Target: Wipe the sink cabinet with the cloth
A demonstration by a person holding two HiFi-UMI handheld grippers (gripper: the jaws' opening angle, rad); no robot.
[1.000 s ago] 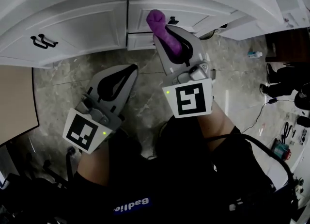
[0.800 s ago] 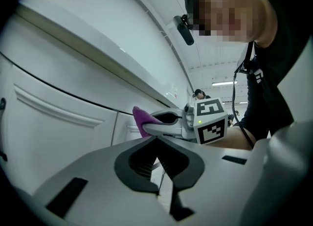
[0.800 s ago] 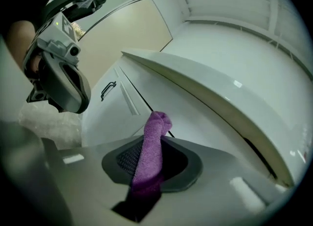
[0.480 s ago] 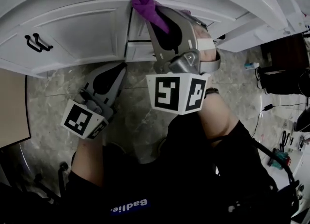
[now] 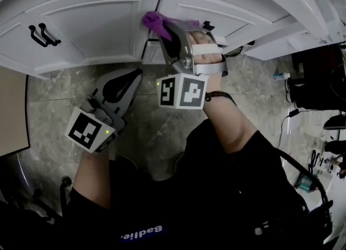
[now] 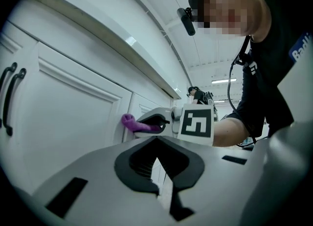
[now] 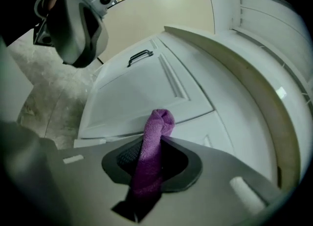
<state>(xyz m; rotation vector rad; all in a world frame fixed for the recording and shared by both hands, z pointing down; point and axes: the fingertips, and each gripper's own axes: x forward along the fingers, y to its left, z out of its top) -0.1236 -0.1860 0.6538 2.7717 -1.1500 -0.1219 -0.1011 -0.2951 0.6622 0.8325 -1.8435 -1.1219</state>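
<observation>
The purple cloth is rolled into a thick strand, and my right gripper is shut on it. Its end sticks out past the jaw tips of the right gripper. It presses on the white sink cabinet door at the door's right edge, beside the seam. The left gripper view shows the cloth against that edge. My left gripper hangs lower, over the floor, shut with nothing in it.
Two black handles sit at the left door's far side. The countertop edge overhangs the doors. Grey marble floor lies below. Cables, tools and a small bottle lie at the right.
My right gripper has carried the cloth left and toward the cabinet, from the gap by the drawer to the left door's edge, rolling over as it went. The left gripper has hardly moved.
</observation>
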